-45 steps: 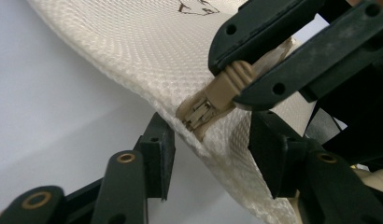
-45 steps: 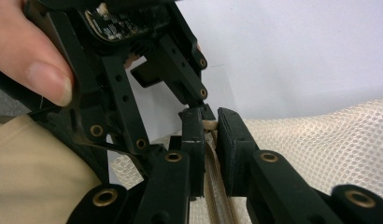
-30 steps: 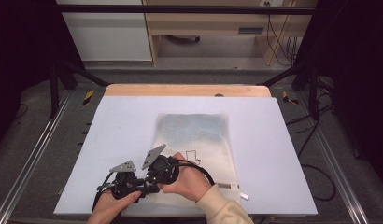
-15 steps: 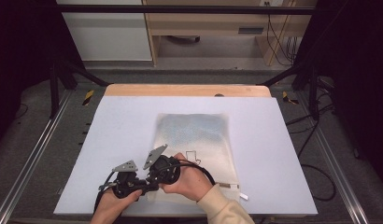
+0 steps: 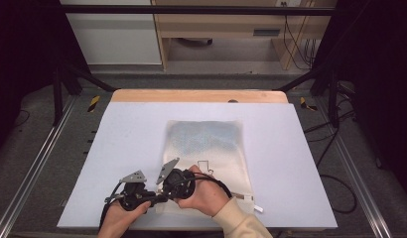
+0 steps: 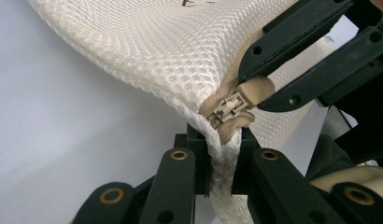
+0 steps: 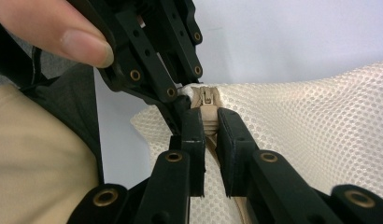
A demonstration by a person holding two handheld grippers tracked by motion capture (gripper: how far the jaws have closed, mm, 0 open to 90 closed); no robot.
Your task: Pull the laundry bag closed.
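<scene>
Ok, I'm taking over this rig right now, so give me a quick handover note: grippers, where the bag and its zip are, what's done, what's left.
Left gripper: has just been closing, now shut on the mesh bag's corner edge, just below the zip's end.
Right gripper: shut on the zipper pull, right beside the left one.
Bag: lies flat on the white table, near corner lifted slightly by the two grips; something bluish shows through the mesh.
Done: both grips set at the near left corner.
Left: likely hold the corner steady and draw the pull along the zip. Whether the zip is open or closed I cannot tell.
</scene>
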